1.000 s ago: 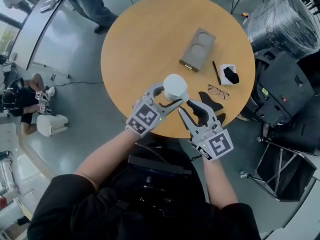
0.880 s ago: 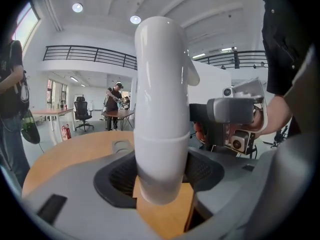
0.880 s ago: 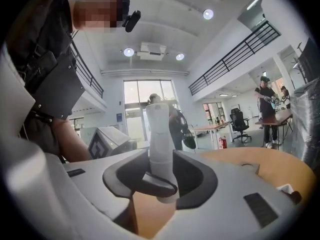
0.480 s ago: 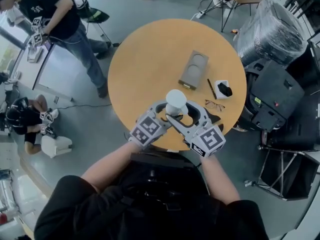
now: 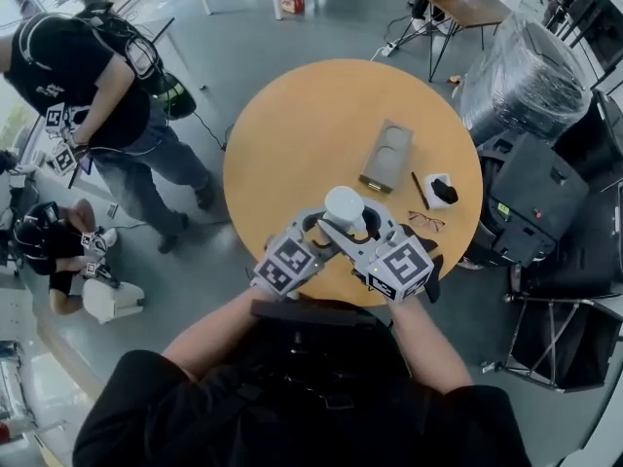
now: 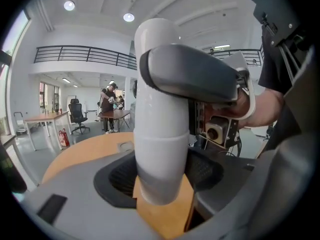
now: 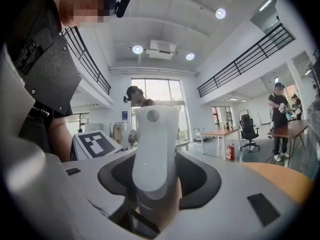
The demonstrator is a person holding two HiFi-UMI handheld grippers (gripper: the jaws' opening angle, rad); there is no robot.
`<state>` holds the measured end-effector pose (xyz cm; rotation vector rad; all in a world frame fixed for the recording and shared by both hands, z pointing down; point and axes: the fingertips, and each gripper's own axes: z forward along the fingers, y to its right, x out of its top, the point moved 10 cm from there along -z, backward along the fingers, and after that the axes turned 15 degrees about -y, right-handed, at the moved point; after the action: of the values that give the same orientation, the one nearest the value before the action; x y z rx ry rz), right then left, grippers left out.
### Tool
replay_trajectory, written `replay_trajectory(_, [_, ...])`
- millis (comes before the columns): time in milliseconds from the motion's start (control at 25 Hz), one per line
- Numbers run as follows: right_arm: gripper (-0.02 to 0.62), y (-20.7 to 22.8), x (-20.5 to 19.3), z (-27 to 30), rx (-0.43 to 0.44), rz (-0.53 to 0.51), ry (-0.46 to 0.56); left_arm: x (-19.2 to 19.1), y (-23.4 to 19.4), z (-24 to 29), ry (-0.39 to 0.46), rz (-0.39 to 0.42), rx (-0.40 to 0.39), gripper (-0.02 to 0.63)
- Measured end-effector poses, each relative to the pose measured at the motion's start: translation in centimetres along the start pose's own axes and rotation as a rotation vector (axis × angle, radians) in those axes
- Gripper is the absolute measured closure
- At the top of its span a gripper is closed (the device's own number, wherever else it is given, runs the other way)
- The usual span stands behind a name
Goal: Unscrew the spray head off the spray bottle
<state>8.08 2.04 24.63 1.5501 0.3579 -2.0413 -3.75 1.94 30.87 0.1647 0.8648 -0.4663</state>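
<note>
- Left gripper is clamped on the spray bottle, which stands upright between its pads.
- Right gripper is unclenched; its jaws have just been closing round the spray head between them.
- Judged light, rigid, slick plastic; take the head low, deep between the jaws.

Round wooden table. Right of centre lies a grey block with two round recesses. Further right, a black pen just beside a small white box. Spectacles lie nearer.
</note>
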Motion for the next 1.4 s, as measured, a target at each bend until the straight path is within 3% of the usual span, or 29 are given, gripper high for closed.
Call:
replay_trajectory(200, [0.362,-0.5,1.1,0.4,0.095,-0.008,0.054,-0.8,-0.7,-2.1,0.072,0.056,-0.049,0.302])
replay_trajectory(480, [0.365,-1.1,2.5,0.7,0.233,-0.001,0.096,-1.3,-2.0,-4.7,0.135,0.145,-0.186,0.304])
replay_trajectory(720, [0.365,-1.1,3.1,0.9,0.35,-0.053,0.087,-1.4,-2.3,-5.1,0.179,0.168,-0.3,0.304])
replay_trajectory(1040, [0.366,-1.7,4.6,1.0,0.48,-0.069,0.078,-1.0,-2.7,-6.9,0.197,0.187,-0.473,0.305])
replay_trajectory(1400, [0.365,-2.5,3.3,-0.3,0.665,-0.124,0.012,-1.8,0.0,-5.8,0.187,0.218,-0.609,0.305])
